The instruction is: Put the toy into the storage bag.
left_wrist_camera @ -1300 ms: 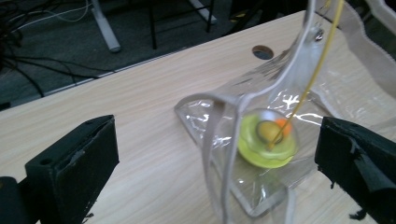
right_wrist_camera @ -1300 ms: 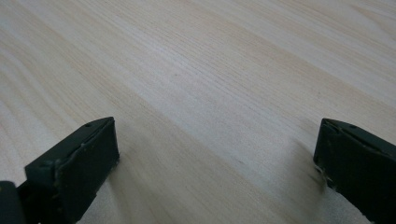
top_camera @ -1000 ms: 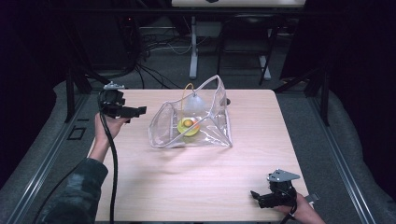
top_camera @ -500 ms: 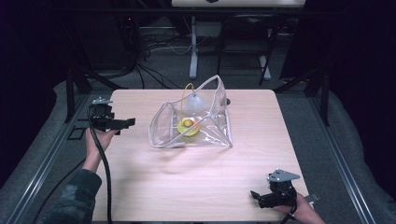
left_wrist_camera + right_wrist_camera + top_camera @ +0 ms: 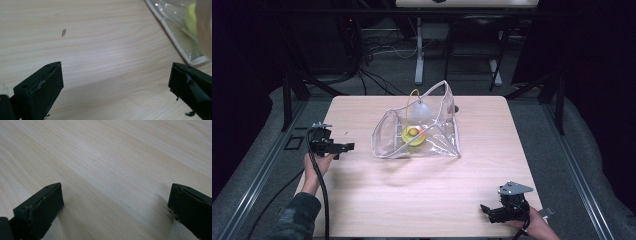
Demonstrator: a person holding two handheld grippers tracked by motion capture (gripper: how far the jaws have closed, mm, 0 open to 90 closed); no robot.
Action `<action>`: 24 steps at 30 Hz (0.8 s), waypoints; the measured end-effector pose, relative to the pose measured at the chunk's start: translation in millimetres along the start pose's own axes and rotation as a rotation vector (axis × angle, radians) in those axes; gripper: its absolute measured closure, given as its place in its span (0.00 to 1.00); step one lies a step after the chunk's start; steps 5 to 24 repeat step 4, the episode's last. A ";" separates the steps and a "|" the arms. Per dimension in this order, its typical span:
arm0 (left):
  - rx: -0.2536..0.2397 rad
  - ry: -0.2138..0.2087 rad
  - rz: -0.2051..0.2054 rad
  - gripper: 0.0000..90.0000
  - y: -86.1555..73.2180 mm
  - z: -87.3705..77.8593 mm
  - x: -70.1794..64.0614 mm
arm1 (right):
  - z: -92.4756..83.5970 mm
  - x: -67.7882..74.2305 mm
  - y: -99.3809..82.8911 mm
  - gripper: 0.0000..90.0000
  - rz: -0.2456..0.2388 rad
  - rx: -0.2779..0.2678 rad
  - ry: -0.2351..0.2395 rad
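A clear plastic pouch stands open in the middle of the wooden table. Inside it lie a yellow-green round object and a pale bulb-shaped item with a yellow loop. My left gripper hovers at the table's left edge, open and empty, pointing toward the pouch. In the left gripper view the pouch's white-edged corner lies at the upper right, beyond the wide-apart jaws. My right gripper rests low near the front right corner, open with bare wood between its jaws.
A small dark hole sits in the tabletop behind the pouch. A small chip mark marks the wood ahead of the left gripper. Dark floor, cables and metal stands surround the table.
My left gripper has drawn back from the pouch toward the table's front left edge and come lower. The right gripper and the pouch have stayed put.
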State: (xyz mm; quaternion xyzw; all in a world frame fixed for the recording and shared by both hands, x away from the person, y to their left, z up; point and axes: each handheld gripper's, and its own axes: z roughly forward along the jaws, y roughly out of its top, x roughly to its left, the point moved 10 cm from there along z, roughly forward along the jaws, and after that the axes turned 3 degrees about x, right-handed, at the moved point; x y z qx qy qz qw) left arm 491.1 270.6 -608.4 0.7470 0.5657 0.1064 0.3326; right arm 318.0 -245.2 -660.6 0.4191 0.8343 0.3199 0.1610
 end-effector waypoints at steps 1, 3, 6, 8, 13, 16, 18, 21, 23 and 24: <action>0.010 -0.005 -0.006 0.00 -3.5 1.7 1.2 | -0.1 0.0 -0.1 0.00 0.000 0.001 0.000; 0.015 -0.003 -0.007 0.00 -9.6 6.1 2.8 | 0.0 0.0 0.0 0.00 0.000 0.000 0.000; 0.022 -0.004 -0.008 0.00 -12.0 7.4 3.1 | 0.0 0.0 0.0 0.00 0.000 0.000 0.000; 0.022 -0.004 -0.008 0.00 -12.0 7.4 3.1 | 0.0 0.0 0.0 0.00 0.000 0.000 0.000; 0.022 -0.004 -0.008 0.00 -12.0 7.4 3.1 | 0.0 0.0 0.0 0.00 0.000 0.000 0.000; 0.022 -0.004 -0.008 0.00 -12.0 7.4 3.1 | 0.0 0.0 0.0 0.00 0.000 0.000 0.000; 0.022 -0.004 -0.008 0.00 -12.0 7.4 3.1 | 0.0 0.0 0.0 0.00 0.000 0.000 0.000; 0.022 -0.004 -0.008 0.00 -12.0 7.4 3.1 | 0.0 0.0 0.0 0.00 0.000 0.000 0.000; 0.022 -0.004 -0.008 0.00 -12.0 7.4 3.1 | 0.0 0.0 0.0 0.00 0.000 0.000 0.000; 0.022 -0.004 -0.008 0.00 -12.0 7.4 3.1 | 0.0 0.0 0.0 0.00 0.000 0.000 0.000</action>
